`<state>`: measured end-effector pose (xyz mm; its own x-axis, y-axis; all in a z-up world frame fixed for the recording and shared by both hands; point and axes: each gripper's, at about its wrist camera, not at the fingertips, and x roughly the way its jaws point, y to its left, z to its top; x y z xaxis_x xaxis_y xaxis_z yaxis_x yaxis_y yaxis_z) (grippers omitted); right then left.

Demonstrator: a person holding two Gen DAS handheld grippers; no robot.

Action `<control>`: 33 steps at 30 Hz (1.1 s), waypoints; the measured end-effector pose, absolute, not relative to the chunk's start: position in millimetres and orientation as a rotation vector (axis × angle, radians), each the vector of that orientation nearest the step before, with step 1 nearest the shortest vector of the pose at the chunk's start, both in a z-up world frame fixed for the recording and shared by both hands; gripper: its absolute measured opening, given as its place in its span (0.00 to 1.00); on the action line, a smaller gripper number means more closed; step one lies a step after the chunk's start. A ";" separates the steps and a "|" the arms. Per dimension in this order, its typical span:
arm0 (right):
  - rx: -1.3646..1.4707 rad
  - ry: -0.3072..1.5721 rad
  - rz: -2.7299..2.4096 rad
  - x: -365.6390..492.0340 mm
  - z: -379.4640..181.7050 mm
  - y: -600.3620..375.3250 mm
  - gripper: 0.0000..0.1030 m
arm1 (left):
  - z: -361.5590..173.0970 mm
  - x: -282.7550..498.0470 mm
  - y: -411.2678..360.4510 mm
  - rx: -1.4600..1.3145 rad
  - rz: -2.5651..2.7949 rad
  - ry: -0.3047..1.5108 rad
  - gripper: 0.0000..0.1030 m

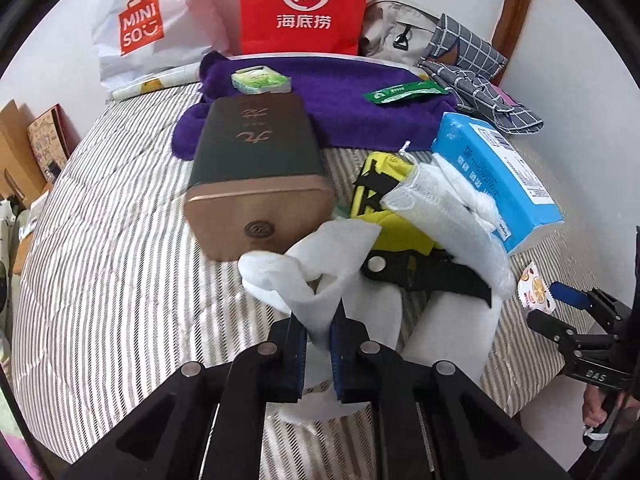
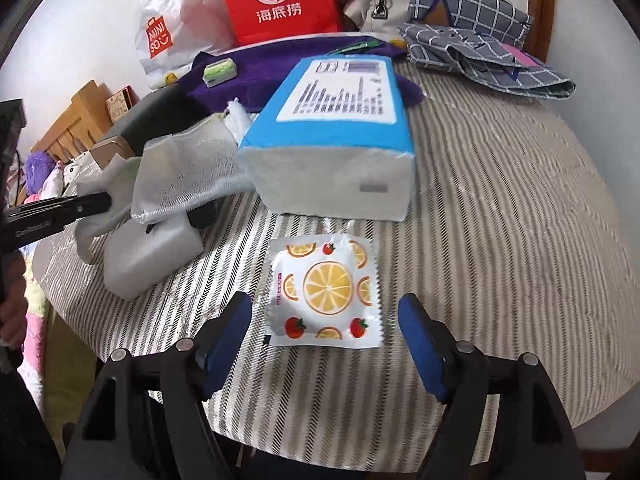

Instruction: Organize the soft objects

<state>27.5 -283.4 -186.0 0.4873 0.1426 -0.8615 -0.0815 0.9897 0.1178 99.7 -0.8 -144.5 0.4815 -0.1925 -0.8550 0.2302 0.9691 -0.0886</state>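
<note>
Left gripper [image 1: 319, 354] pinched tight on white foam sheet [image 1: 320, 280] near bed's [image 1: 120, 220] front edge; right gripper [image 2: 326, 340] wide apart, holding nothing, straddling fruit-print sachet [image 2: 326, 292]. Only left cam shows yellow pouch [image 1: 400, 224] w/ black straps

Both grippers black plastic: left gripper [image 1: 319, 354] and right gripper [image 2: 325, 344] have blue ribbed pads [image 2: 420, 344], round silver screws [image 1: 192, 369], white lettering on side.
</note>
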 end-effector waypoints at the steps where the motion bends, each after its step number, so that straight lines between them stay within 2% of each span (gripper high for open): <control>1: 0.054 1.034 0.115 27.2 -186.2 -281.0 0.73 | -145.5 99.3 1.1 0.038 -0.256 1.038 0.10; 3: 0.047 1.020 0.083 28.8 -187.5 -277.8 0.73 | -147.0 97.0 7.4 0.031 -0.252 1.041 0.10; 5: 0.017 1.004 0.029 30.9 -188.8 -271.4 0.68 | -147.1 94.9 13.0 0.026 -0.248 1.042 0.10; 8: -0.001 0.977 0.021 30.1 -188.1 -265.6 0.56 | -145.1 91.9 21.0 0.024 -0.232 1.038 0.10; 11: -0.007 0.963 0.028 27.4 -186.4 -264.6 0.37 | -141.2 88.1 29.0 0.008 -0.230 1.020 0.08; 18: 0.050 0.983 0.054 25.3 -179.8 -272.2 0.32 | -131.4 78.6 36.6 -0.025 -0.250 0.984 0.07; 33: 0.053 0.918 0.054 16.9 -132.5 -270.9 0.32 | -77.3 68.4 57.1 -0.069 -0.213 0.887 0.06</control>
